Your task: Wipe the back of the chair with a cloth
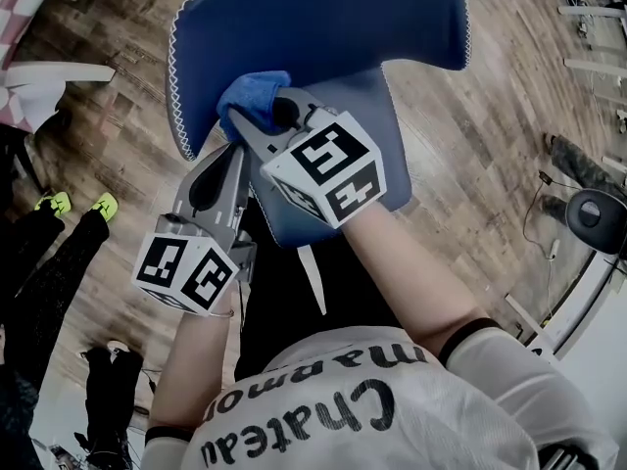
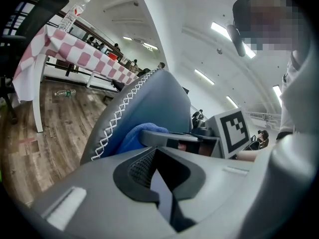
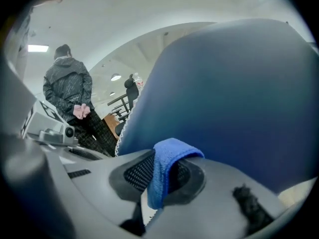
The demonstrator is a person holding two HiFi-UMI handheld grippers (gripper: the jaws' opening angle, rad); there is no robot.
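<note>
I have the blue chair filling the top of the head view, with its back turned towards me. My right gripper is clamped on the blue cloth, which sits against the chair back near its lower left edge. My left gripper is just beside it, jaws together with nothing between them.
</note>
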